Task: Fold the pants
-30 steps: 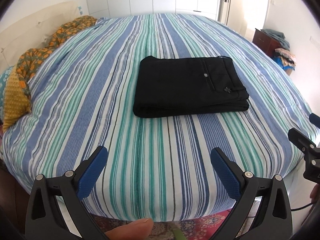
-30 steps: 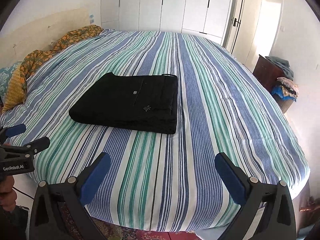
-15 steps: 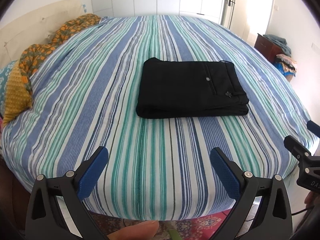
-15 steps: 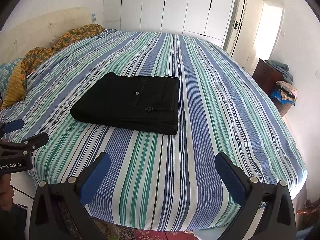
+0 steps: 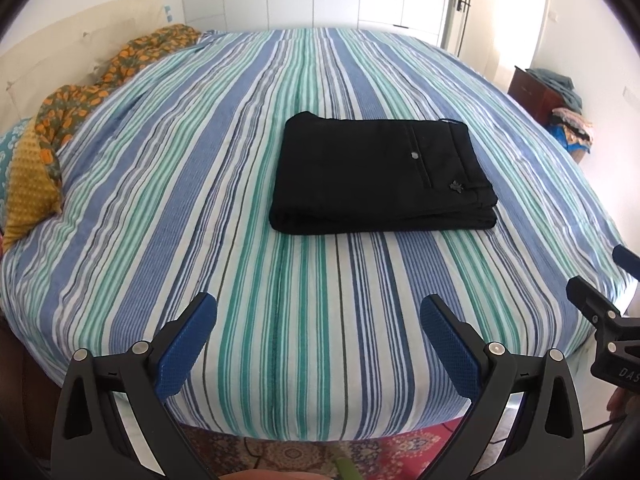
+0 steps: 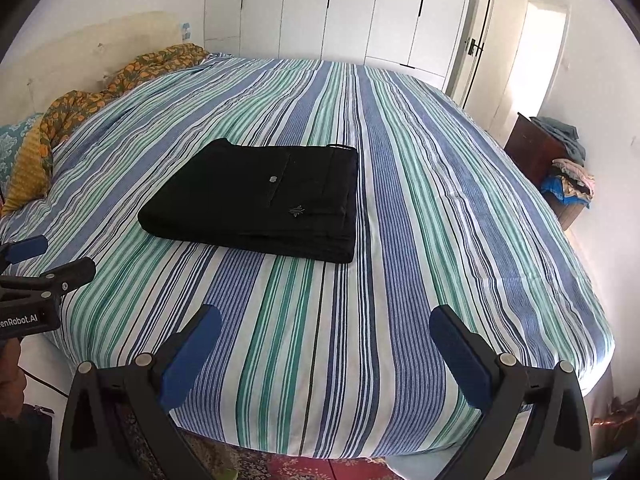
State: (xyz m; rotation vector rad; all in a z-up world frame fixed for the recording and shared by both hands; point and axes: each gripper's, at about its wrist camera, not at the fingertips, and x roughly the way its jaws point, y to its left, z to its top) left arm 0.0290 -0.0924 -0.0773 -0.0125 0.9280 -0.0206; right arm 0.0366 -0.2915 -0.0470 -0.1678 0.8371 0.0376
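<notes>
Black pants (image 5: 376, 176) (image 6: 256, 198) lie folded into a flat rectangle on the striped bed (image 5: 200, 200) (image 6: 440, 220), back pocket and button facing up. My left gripper (image 5: 318, 312) hangs open over the bed's near edge, well short of the pants, nothing between its blue pads. My right gripper (image 6: 324, 320) is also open and empty, likewise back from the pants at the near edge. Each gripper shows at the side of the other's view: the right gripper (image 5: 600, 292) and the left gripper (image 6: 44, 260).
A patterned orange blanket (image 5: 100, 84) and a yellow pillow (image 5: 28, 196) lie along the bed's left side by the headboard. A dark wooden cabinet (image 6: 536, 152) with piled clothes stands at the right. White wardrobes (image 6: 340, 8) line the far wall. A red rug (image 5: 320, 452) lies below.
Both grippers have pulled back and risen slightly from the bed; the pants stay still and look a little farther away. Both stay open.
</notes>
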